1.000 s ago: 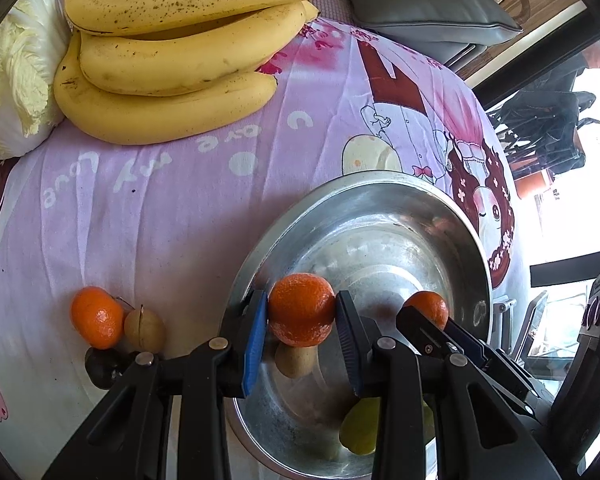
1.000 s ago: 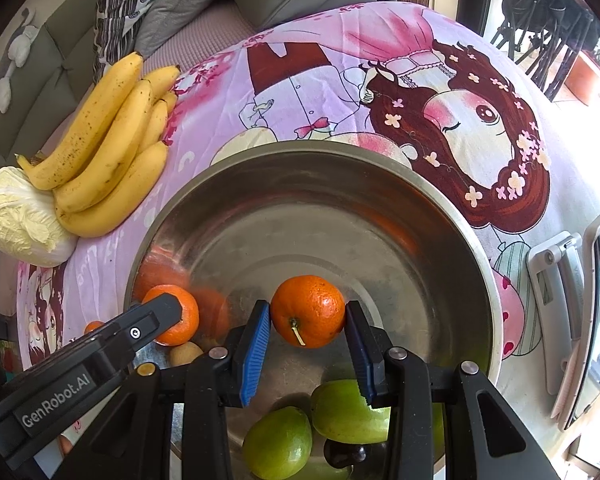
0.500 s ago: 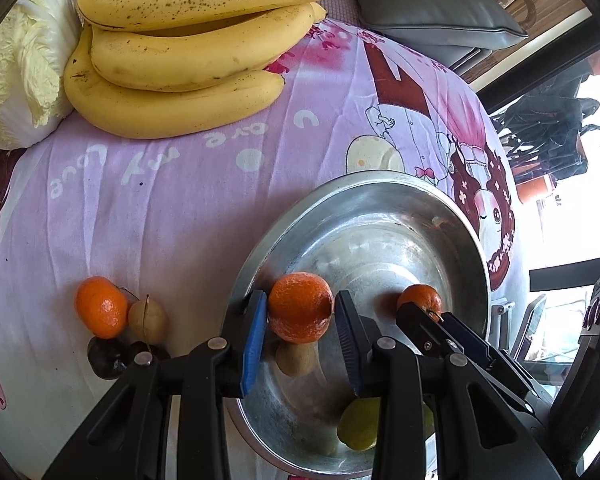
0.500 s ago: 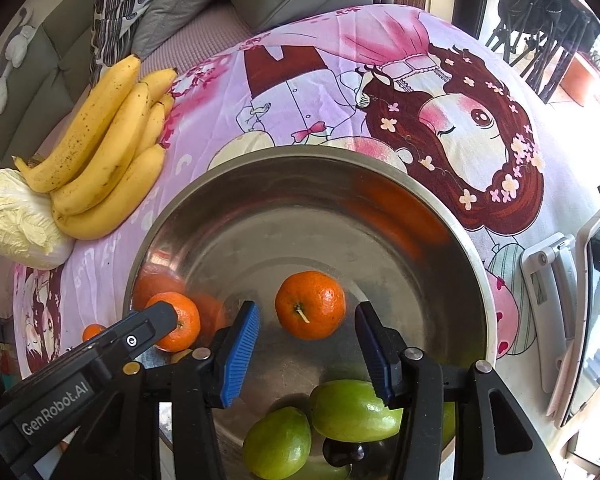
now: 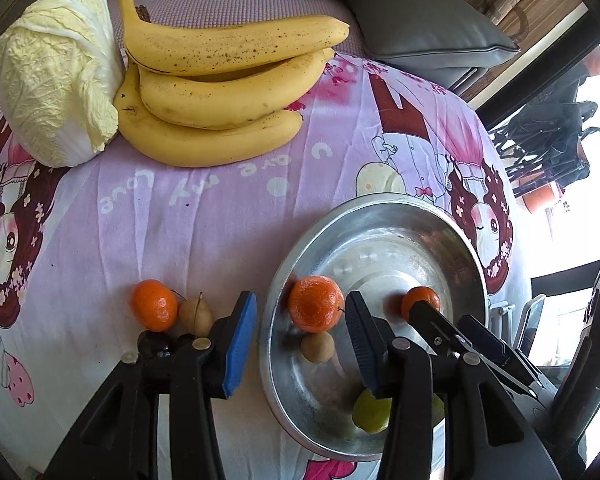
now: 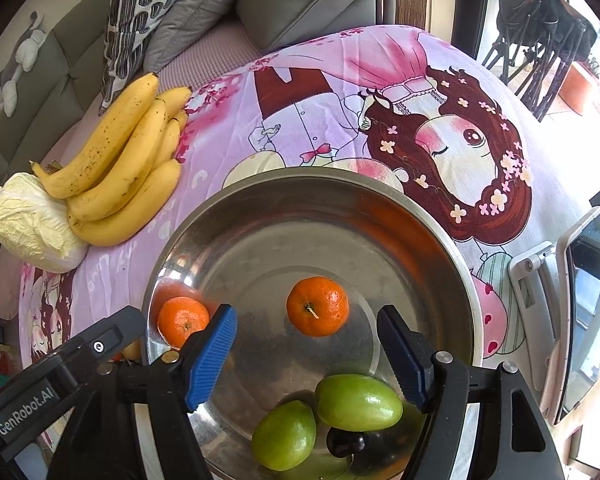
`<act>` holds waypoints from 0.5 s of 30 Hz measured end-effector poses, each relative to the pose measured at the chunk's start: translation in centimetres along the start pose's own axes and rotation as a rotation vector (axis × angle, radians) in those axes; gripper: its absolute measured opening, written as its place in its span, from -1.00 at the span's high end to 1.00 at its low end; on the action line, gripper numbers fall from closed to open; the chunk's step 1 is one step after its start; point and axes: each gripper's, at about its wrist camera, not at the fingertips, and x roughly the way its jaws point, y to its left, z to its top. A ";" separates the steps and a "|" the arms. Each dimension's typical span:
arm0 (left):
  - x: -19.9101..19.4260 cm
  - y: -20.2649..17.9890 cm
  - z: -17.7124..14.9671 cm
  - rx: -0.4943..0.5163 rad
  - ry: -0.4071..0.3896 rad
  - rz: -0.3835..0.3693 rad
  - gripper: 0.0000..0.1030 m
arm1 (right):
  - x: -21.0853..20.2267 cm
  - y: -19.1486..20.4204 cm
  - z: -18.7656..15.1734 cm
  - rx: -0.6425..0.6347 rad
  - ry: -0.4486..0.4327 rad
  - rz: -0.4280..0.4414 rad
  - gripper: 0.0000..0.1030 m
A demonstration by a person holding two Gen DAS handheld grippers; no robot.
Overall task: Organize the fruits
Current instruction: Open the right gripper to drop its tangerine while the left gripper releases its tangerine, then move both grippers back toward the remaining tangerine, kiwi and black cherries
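the metal bowl (image 6: 440,236) is the landmark here. inside it, near the middle, lies one mandarin (image 6: 317,306), stem side up; a second mandarin (image 6: 183,321) sits against the bowl's left wall, with a small brown fruit (image 5: 317,346) beside it, seen only from the left wrist. at the bowl's near edge lie two green fruits (image 6: 358,402) touching each other, and a dark fruit (image 6: 346,442) just below them.

the right gripper (image 6: 308,356) hangs over the bowl, its jaws having just been opening; they now stand wide, and the central mandarin lies free beyond the tips, touched by neither pad. the left gripper (image 5: 298,340) straddles the bowl's left rim, its jaws having just opened too; the mandarin there seems to lie in the bowl, clear of both pads.

outside the bowl, just left of it on the pink cloth (image 5: 180,220), wait a third mandarin (image 5: 154,305), a brown fruit (image 5: 196,315) touching it, and dark fruits (image 5: 156,344) nearer the camera. farther from the bowl lie the bananas (image 5: 220,92) and a cabbage (image 5: 56,80).

the mandarins probably are light, soft-skinned and apt to roll; best pinched across the widest part, gently. the bananas look bulkier, and likely need a grip on one fruit's middle or the stem.
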 end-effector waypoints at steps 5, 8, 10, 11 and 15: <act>-0.6 1.8 -0.1 -0.031 -0.025 0.062 -0.29 | 0.3 0.2 -0.2 -0.010 0.010 -0.004 -0.56; -0.5 3.1 -0.4 -0.060 -0.023 0.072 -0.33 | 0.4 0.5 -0.3 -0.020 0.015 -0.010 -0.58; -0.3 3.8 -0.6 -0.076 -0.016 0.083 -0.43 | 0.5 0.7 -0.3 -0.028 0.018 -0.013 -0.61; -0.2 4.1 -0.7 -0.083 -0.016 0.094 -0.45 | 0.6 0.8 -0.4 -0.032 0.020 -0.014 -0.62; 0.5 5.6 -1.0 -0.124 0.000 0.126 -0.46 | 1.0 1.4 -0.5 -0.047 0.030 -0.009 -0.67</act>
